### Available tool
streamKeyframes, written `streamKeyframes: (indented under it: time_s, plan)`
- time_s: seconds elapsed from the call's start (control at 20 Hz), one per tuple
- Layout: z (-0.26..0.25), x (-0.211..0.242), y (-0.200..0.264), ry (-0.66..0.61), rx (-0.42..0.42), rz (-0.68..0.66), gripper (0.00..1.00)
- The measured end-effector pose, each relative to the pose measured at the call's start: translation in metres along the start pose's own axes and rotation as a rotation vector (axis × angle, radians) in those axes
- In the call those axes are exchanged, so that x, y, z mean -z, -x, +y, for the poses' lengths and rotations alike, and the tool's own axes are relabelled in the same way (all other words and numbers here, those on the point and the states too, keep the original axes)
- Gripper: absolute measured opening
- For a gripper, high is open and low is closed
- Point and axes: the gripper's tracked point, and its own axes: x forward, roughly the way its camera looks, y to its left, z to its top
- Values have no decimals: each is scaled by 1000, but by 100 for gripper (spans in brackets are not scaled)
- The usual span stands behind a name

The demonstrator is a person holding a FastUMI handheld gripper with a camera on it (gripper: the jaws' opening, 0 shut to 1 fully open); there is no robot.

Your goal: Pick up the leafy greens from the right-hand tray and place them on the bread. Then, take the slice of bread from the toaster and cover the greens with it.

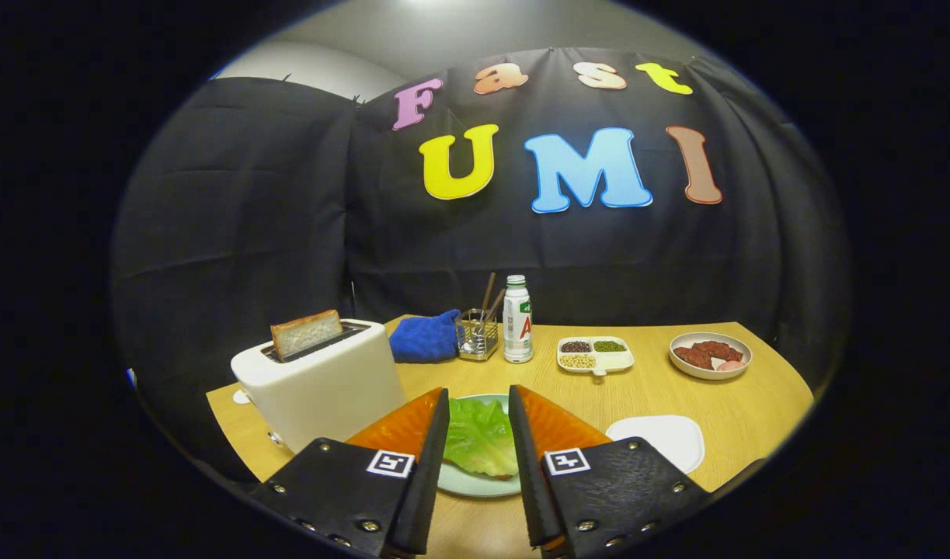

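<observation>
The gripper [478, 423] holds its jaws open and empty, and the leafy greens [479, 436] lie between the two fingers on a pale plate [475, 481], a brown crust edge showing under them at the near side, so they seem to rest on bread already. One slice of bread [305, 332] stands upright in the toaster [319, 388], off to the left of the jaws and beyond them, its long edge running along the slot. To the right lies one white tray [661, 439] on the counter [739, 404].
</observation>
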Motion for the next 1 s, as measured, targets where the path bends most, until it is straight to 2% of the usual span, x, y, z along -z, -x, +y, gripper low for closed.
streamKeyframes:
  time_s: [0.45, 0.7, 1.0]
  plan:
    - [68, -3, -5, -3, -21, 2, 47]
    - [110, 5, -17, 26, -88, 36, 47]
    - [163, -13, -30, 37, -143, -6, 47]
